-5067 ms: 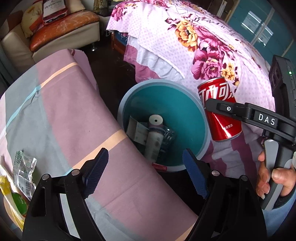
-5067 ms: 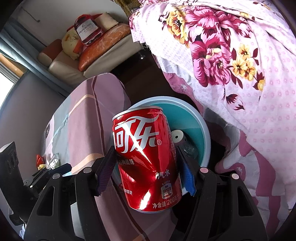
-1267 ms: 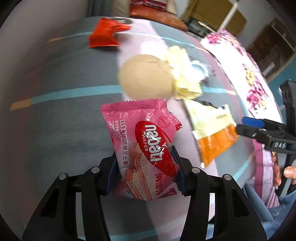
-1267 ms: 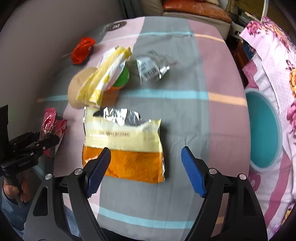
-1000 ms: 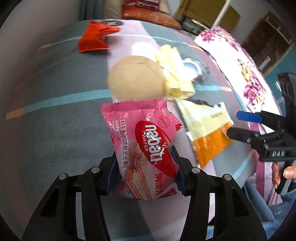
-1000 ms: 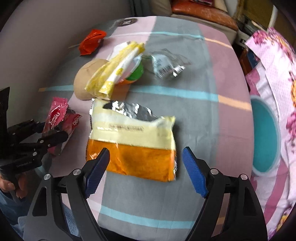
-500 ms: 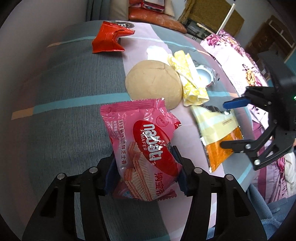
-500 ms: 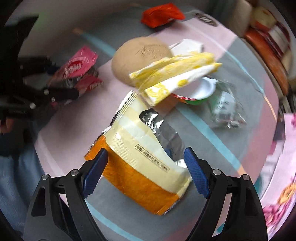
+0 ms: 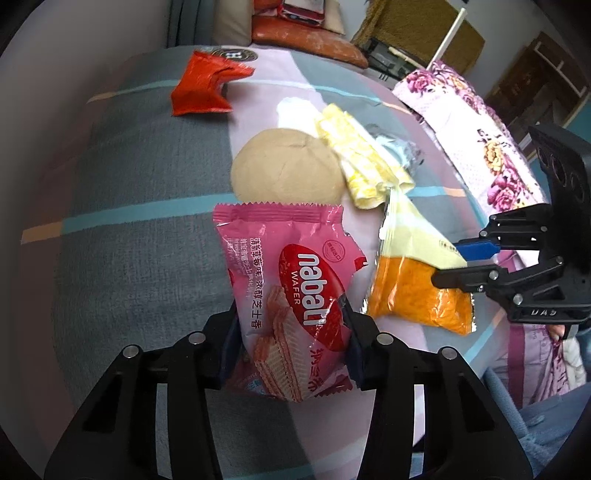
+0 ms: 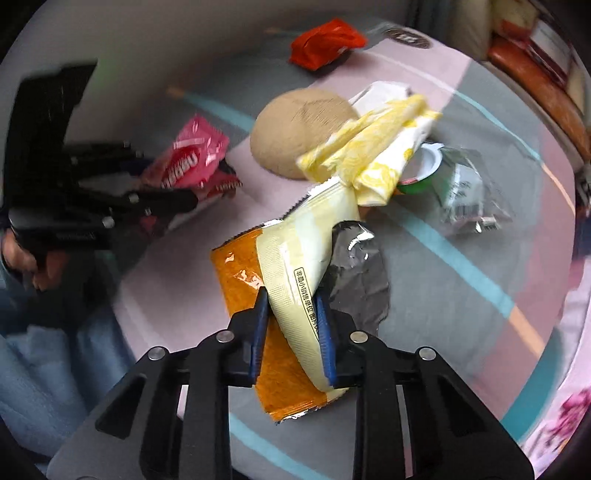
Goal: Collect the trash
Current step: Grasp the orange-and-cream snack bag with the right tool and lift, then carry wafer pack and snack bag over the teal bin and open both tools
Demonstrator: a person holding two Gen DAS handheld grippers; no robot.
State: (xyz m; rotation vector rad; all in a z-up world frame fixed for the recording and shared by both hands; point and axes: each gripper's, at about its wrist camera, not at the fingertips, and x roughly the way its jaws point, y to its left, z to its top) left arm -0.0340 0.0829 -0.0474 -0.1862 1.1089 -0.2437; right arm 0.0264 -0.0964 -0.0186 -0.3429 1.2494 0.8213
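Note:
My left gripper (image 9: 288,317) is shut on a pink wafer wrapper (image 9: 291,266), held above the striped tablecloth (image 9: 140,236); the wrapper also shows in the right wrist view (image 10: 192,162). My right gripper (image 10: 291,306) is shut on a yellow and orange snack bag (image 10: 280,266) with a torn foil mouth, lying on the table. In the left wrist view the right gripper (image 9: 454,262) pinches that bag (image 9: 410,273) at its right side.
A tan round lid (image 9: 288,170), a crumpled yellow wrapper (image 9: 362,162), a red wrapper (image 9: 203,88), a green cup (image 10: 421,173) and a clear foil packet (image 10: 465,192) lie on the table. A flowered bedspread (image 9: 480,133) is at the right. A sofa (image 9: 306,33) stands behind.
My right gripper has dropped to the yellow and orange bag and closed on it. My left gripper still holds the pink wrapper, nearly still.

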